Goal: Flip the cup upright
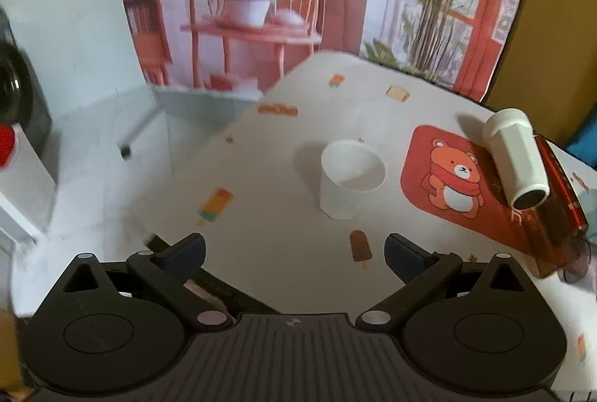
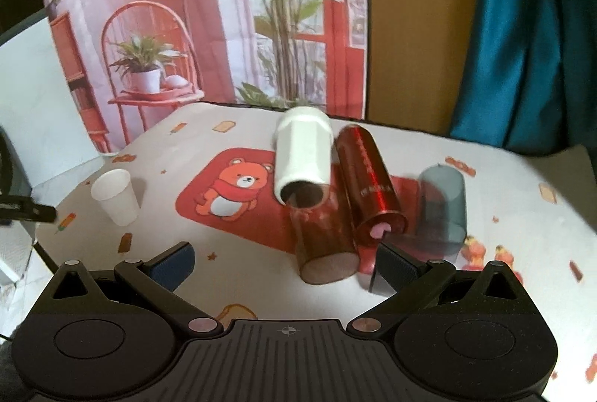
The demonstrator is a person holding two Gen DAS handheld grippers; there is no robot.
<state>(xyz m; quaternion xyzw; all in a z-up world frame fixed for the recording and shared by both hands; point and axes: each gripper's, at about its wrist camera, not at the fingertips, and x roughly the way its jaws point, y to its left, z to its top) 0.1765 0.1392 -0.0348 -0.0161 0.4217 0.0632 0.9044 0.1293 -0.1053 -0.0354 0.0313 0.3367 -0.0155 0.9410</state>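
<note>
A white paper cup (image 1: 349, 178) stands upright on the table, mouth up; it also shows in the right wrist view (image 2: 115, 197) at the left. My left gripper (image 1: 294, 253) is open and empty, a little short of the cup. My right gripper (image 2: 285, 262) is open and empty, just in front of a brown translucent cup (image 2: 324, 245) lying on its side. A white faceted cup (image 2: 304, 156) and a shiny red cup (image 2: 369, 185) also lie on their sides. A grey translucent cup (image 2: 444, 212) stands mouth down at the right.
A red bear placemat (image 2: 231, 193) lies under the lying cups; it also shows in the left wrist view (image 1: 455, 178). The table edge (image 1: 209, 148) drops to the floor at the left. A printed backdrop (image 2: 209, 10) hangs behind the table and a blue curtain (image 2: 530, 36) at the right.
</note>
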